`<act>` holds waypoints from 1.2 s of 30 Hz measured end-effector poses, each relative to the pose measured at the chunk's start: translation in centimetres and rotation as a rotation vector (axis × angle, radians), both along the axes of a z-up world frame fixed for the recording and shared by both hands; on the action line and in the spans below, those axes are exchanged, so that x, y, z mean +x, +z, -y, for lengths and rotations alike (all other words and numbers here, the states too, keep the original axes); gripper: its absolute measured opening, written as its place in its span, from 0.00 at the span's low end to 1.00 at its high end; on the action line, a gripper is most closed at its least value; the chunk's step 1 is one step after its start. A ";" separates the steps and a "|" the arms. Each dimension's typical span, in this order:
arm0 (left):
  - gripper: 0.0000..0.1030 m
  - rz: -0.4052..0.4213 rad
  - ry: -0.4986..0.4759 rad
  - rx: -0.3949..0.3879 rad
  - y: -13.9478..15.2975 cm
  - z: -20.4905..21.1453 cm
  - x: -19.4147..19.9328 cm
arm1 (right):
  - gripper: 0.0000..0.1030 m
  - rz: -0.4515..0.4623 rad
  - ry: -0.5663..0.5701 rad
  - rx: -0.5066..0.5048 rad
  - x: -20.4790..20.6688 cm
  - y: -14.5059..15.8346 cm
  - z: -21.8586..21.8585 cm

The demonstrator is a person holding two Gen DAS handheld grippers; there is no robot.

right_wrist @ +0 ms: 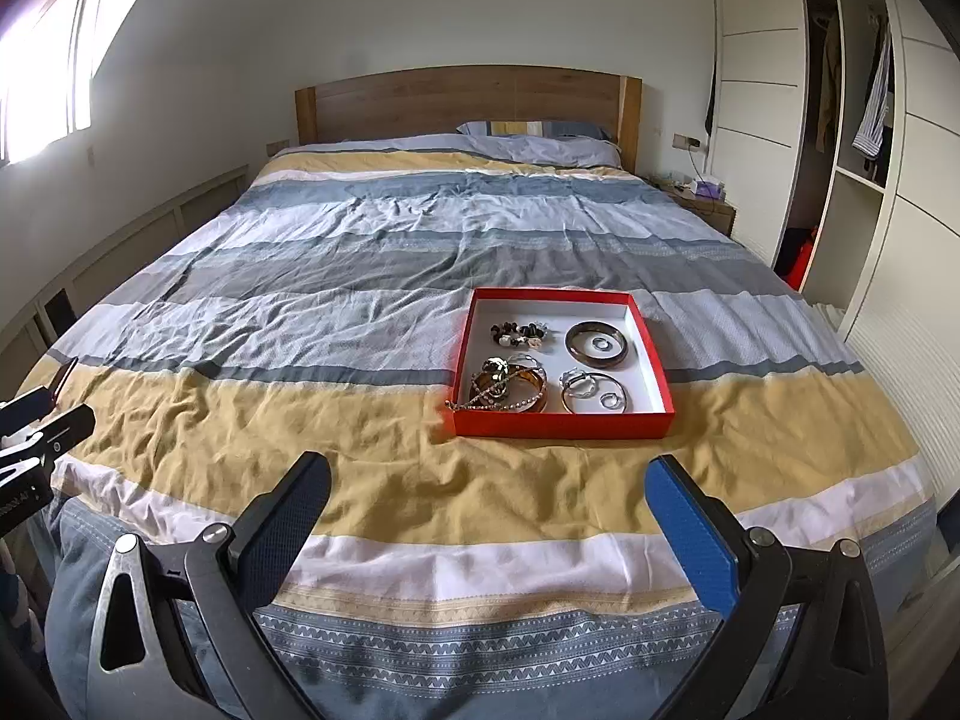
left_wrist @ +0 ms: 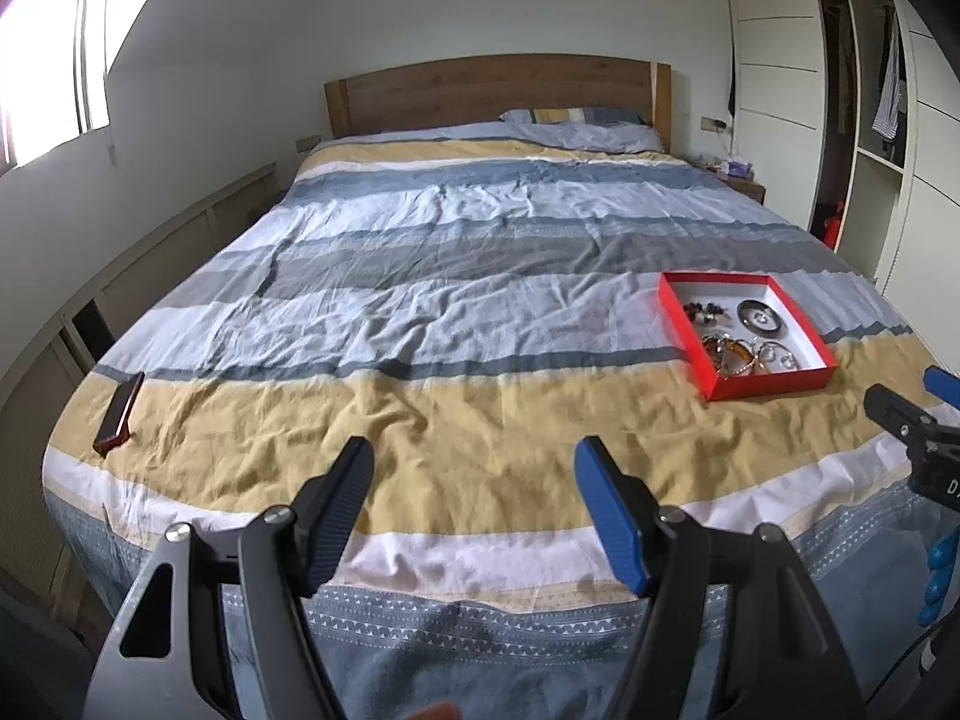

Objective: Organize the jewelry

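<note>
Item: dark phone (left_wrist: pixel 119 415), flat on the yellow stripe at the bed's (left_wrist: pixel 456 276) left edge. Our left gripper (left_wrist: pixel 474 510), jaws spread, empty, above the foot of the bed. Our right gripper (right_wrist: pixel 489 531), likewise spread and empty. Red tray (right_wrist: pixel 561 423) just ahead of it, holding bangles (right_wrist: pixel 598 343), rings and a beaded bracelet (right_wrist: pixel 519 333).

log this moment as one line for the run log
phase: start, nothing gripped | left gripper: open, empty | right gripper: open, empty | red cardboard tray: on striped bedspread, holding jewelry | dark phone: bed's left edge
</note>
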State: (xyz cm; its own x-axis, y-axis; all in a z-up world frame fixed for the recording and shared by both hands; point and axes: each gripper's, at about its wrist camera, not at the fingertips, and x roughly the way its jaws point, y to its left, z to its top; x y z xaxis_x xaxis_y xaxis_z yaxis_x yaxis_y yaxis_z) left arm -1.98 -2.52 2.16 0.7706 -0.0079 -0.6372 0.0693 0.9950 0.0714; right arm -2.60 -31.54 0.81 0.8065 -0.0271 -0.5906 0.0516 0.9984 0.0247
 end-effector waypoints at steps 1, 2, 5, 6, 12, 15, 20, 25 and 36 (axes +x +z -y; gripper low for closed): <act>0.66 -0.007 -0.001 -0.003 -0.2 -0.1 0.1 | 0.99 -0.004 0.000 0.001 0.1 -0.2 0.0; 0.66 -0.012 -0.001 -0.002 -0.4 -0.1 0.2 | 0.99 -0.007 0.000 0.002 0.2 -0.3 0.0; 0.66 -0.026 0.000 0.001 -1.0 -0.1 0.6 | 0.99 -0.020 -0.003 0.002 0.4 -0.8 0.1; 0.66 -0.033 0.001 0.003 -1.2 -0.1 0.7 | 0.99 -0.025 -0.004 0.002 0.6 -1.0 0.1; 0.66 -0.062 0.001 0.000 -2.3 -0.2 1.4 | 0.99 -0.047 -0.011 0.004 1.1 -1.8 0.3; 0.66 -0.076 0.002 -0.003 -2.8 -0.3 1.8 | 0.99 -0.060 -0.013 0.004 1.4 -2.2 0.3; 0.66 -0.104 0.000 -0.007 -3.8 -0.2 2.2 | 0.99 -0.083 -0.013 0.004 1.9 -2.9 0.4; 0.66 -0.123 -0.008 -0.007 -4.5 -0.1 2.5 | 0.99 -0.100 -0.016 0.004 2.2 -3.5 0.4; 0.66 -0.148 -0.018 -0.008 -5.3 0.3 3.1 | 0.99 -0.122 -0.025 0.011 2.7 -4.4 0.9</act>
State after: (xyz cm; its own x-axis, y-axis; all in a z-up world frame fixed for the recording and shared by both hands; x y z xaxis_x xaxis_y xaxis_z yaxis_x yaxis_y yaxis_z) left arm 1.08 -2.84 -3.12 0.6680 -0.0267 -0.7437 0.0968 0.9940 0.0512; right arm 0.14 -32.41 -3.59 0.7277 -0.0394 -0.6848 0.0795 0.9965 0.0272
